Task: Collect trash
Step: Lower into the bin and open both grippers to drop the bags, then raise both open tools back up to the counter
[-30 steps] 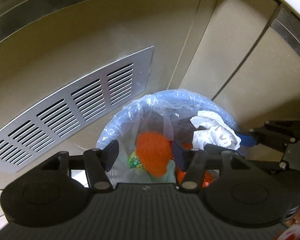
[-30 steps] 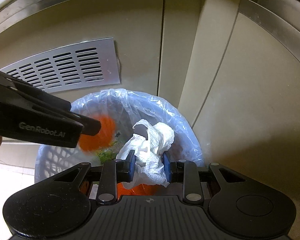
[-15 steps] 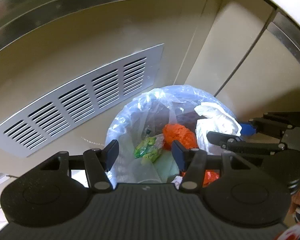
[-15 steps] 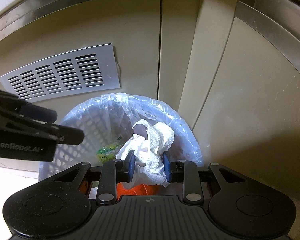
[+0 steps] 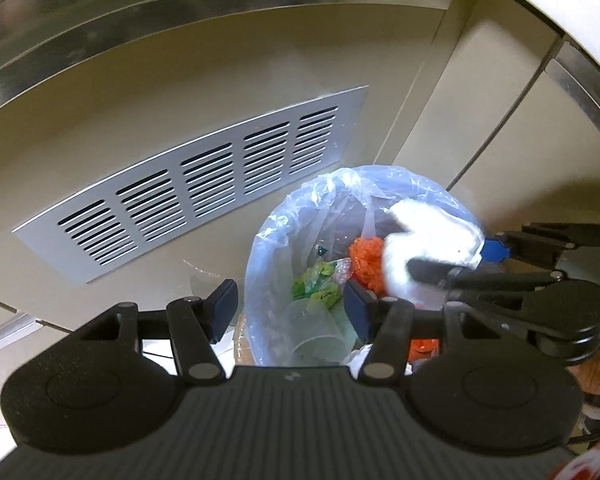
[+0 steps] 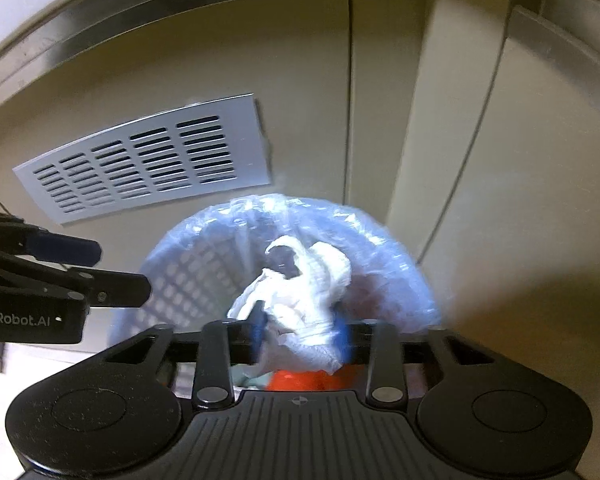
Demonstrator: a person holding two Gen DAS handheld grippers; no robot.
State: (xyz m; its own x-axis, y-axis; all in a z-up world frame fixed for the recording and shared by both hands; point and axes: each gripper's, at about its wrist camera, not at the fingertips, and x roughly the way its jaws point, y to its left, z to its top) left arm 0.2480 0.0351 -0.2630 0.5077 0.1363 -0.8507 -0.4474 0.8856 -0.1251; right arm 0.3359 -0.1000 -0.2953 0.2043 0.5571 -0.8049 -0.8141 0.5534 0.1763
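Note:
A bin lined with a pale blue bag [image 5: 268,232] [image 6: 400,248] stands on the floor against beige cabinets. Inside lie orange trash [image 5: 366,258], a green wrapper [image 5: 316,284] and a clear cup [image 5: 316,328]. My left gripper [image 5: 288,308] [image 6: 114,272] hangs open over the bin's left side with nothing between its fingers. Over the bin's right side, my right gripper [image 6: 300,332] [image 5: 460,260] is opening its jaws. A crumpled white tissue [image 6: 304,292] [image 5: 432,236] sits loosely between its blue pads, blurred.
A silver vent grille [image 5: 196,200] [image 6: 140,160] is set in the cabinet panel behind the bin. Beige cabinet doors with metal trim [image 6: 480,160] rise on the right. A hand [image 5: 596,372] shows at the right edge.
The orange trash has dropped from between the left fingers into the bin, and the left gripper has drawn back to the left. The right jaws have widened around the tissue.

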